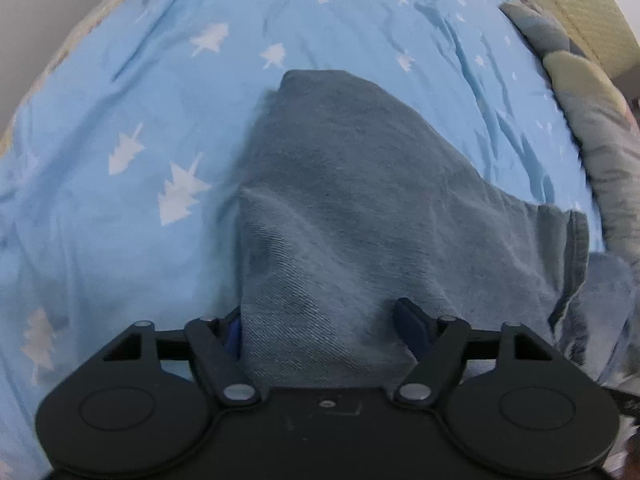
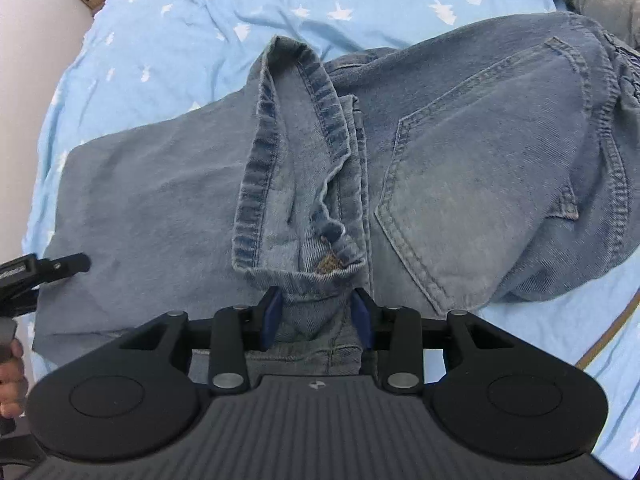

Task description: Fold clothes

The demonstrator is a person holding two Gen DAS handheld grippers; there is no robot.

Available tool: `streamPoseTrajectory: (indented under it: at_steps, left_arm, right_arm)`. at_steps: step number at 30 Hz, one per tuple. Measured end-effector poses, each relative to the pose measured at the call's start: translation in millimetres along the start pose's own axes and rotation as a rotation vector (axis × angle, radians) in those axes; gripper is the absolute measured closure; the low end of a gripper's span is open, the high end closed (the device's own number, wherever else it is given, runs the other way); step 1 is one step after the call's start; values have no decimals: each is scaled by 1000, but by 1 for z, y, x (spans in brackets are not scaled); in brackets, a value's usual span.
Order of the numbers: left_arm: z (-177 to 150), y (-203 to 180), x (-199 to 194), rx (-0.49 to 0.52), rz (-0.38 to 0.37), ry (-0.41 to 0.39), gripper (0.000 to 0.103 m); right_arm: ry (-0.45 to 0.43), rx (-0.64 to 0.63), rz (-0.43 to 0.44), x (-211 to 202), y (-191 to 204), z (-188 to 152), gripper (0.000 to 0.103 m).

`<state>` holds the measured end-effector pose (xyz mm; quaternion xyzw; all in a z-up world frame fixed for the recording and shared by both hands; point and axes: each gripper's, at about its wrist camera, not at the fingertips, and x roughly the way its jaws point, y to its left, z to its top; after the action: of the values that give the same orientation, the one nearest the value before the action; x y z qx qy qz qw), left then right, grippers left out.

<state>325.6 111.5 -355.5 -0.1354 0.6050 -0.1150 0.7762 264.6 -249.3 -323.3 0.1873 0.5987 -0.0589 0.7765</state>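
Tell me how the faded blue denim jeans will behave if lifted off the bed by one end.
The faded blue denim jeans will probably droop and unfold: the leg hem already curls loosely. Thick seams and layered cloth suggest they are fairly heavy for cloth. They likely won't slip easily; the weave looks coarse against the light blue tree-print bedsheet.

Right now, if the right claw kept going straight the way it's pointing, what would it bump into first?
The jeans. The right claw already has a bunched fold of denim between its blue pads, pointing steeply down, so going on would press the jeans into the blue bedsheet beneath, though depth is hard to judge.
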Motion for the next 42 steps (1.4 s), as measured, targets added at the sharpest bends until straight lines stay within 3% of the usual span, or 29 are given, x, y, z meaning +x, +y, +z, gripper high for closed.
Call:
streamPoseTrajectory:
  at_steps: [2,4,7,10,16,26,34,42]
  left_arm:
    - [-4,-5,-3,38,18,-15,51]
    - [-7,-9,-9,54,29,-25,69]
    - [-8,-17,-19,87,42,-24,82]
    - [-9,-38,-39,153,76,-53,86]
    - [-16,-89,-92,219,87,-182,89]
    - [-44,-248,-152,401,52,-320,90]
    - [-75,-360,-139,485,-12,-307,90]
    - [-106,-463,-79,579,-106,-225,90]
  right_arm:
    - [-1,7,8,-5,-6,-1,62]
    - [-16,29,16,-12,-11,-3,62]
    - [-46,63,32,-23,-19,-12,61]
    - [-54,112,38,-34,-38,-19,61]
    - [-72,217,86,-50,-75,-40,61]
    - [-132,228,170,-90,-146,-48,61]
    - [-159,197,191,-116,-203,-49,61]
    - [-245,275,131,-140,-285,-54,61]
